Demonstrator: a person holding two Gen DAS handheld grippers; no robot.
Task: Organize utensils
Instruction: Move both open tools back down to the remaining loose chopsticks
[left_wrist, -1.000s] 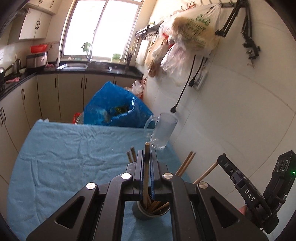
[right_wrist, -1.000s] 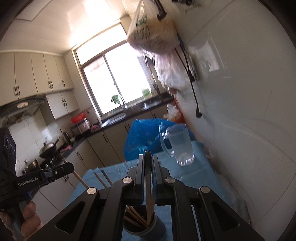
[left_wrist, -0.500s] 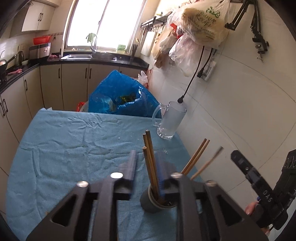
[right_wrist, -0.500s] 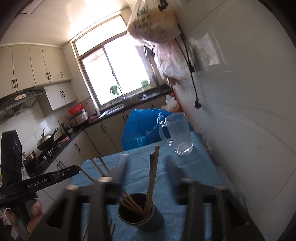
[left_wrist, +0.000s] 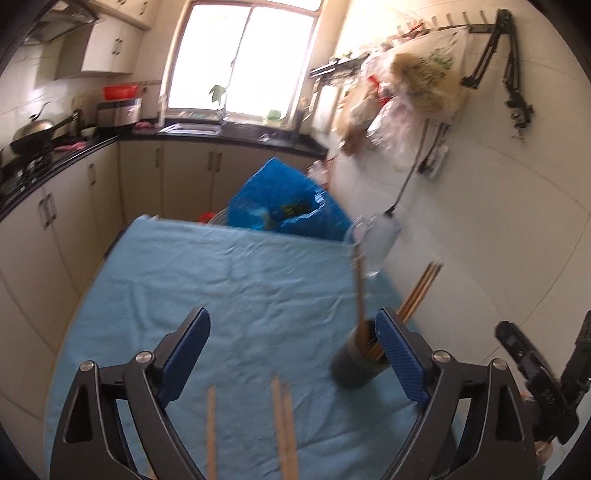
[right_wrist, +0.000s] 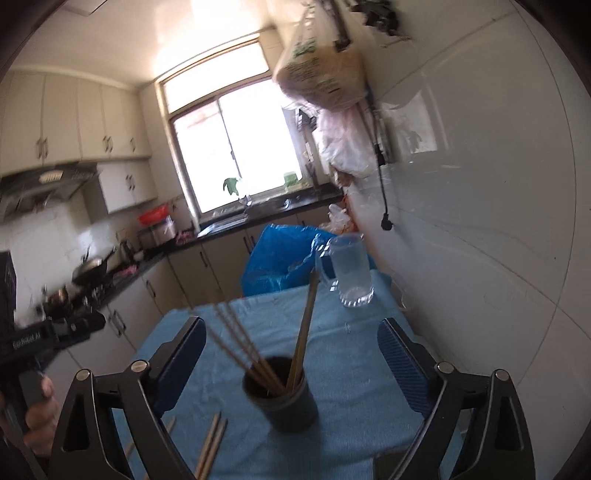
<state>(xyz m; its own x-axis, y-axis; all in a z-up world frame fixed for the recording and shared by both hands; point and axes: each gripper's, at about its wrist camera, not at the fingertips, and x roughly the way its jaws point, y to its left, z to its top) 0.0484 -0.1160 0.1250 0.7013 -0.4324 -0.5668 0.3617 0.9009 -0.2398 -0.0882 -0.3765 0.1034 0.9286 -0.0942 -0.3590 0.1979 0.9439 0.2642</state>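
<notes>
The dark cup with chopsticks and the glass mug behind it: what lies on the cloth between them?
Nothing: in the right wrist view, only bare blue cloth lies between the dark cup and the glass mug.

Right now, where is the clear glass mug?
The clear glass mug stands at the far right of the blue tablecloth, beside the white wall, in front of the blue plastic bag.

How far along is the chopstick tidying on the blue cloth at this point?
Done: several chopsticks stand in the dark cup. In hand: nothing; both the left hand-held gripper and right hand-held gripper are opening, empty. Left: loose chopsticks lie on the cloth.
</notes>
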